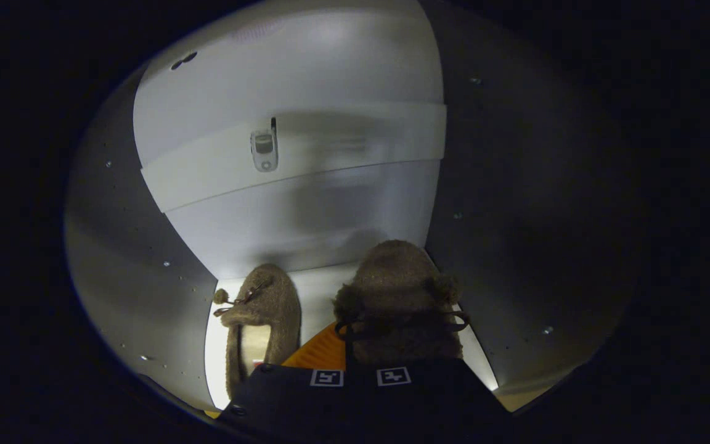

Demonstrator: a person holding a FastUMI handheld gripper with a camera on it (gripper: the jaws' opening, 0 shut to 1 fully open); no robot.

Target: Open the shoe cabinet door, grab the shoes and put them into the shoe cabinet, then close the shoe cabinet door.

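Gripper (360, 364) reaches into the shoe cabinet (145, 259); fingers look clamped on the heel rim of the right slipper (399, 296), toe pointing at the back wall. Left slipper (262, 314) already lies on the cabinet floor just beside. Judgement: lower it flat, parallel to its mate, then release. Approach looks level and straight in.

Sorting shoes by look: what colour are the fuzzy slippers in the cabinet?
Brown fuzzy slippers, clearest in the gripper view.
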